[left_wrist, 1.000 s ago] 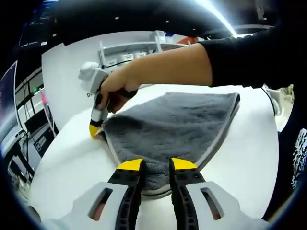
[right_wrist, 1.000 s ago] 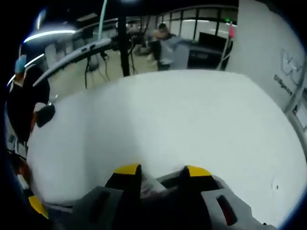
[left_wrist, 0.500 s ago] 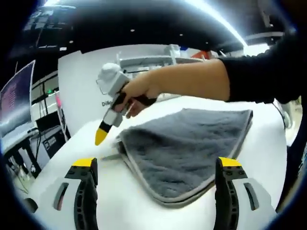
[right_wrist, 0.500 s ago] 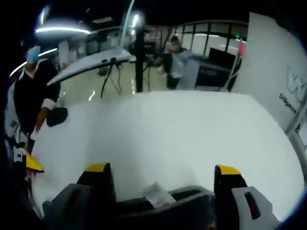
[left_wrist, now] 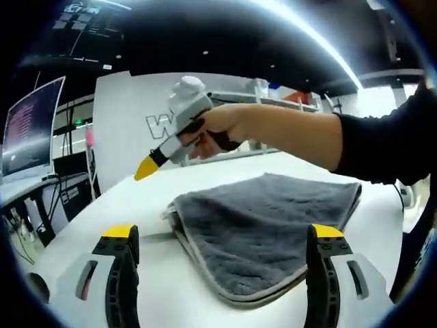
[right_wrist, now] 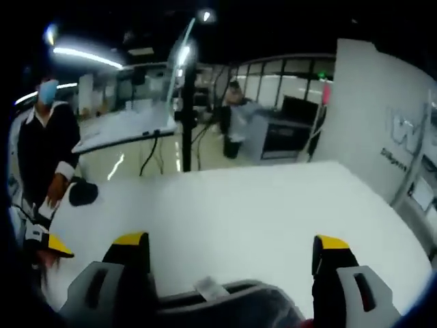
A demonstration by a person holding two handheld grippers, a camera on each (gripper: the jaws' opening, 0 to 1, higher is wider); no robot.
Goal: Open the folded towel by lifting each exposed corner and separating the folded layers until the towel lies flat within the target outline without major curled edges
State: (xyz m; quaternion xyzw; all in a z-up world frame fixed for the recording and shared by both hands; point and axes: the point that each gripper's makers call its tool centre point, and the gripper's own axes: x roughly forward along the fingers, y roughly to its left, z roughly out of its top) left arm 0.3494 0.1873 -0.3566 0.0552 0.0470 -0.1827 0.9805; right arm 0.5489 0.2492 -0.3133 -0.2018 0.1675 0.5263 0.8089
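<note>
Grey terry towel lies folded on the white bench, soft, light and limp; its piped corners offer the best hold. Left gripper jaws spread, empty, short of the towel. Right gripper view: right gripper jaws spread above the towel's tag; printing unreadable.

We see the towel cut off at six o'clock in the blurred right gripper view; its small white tag is unreadable. A hand hides the right tongs' grip.
</note>
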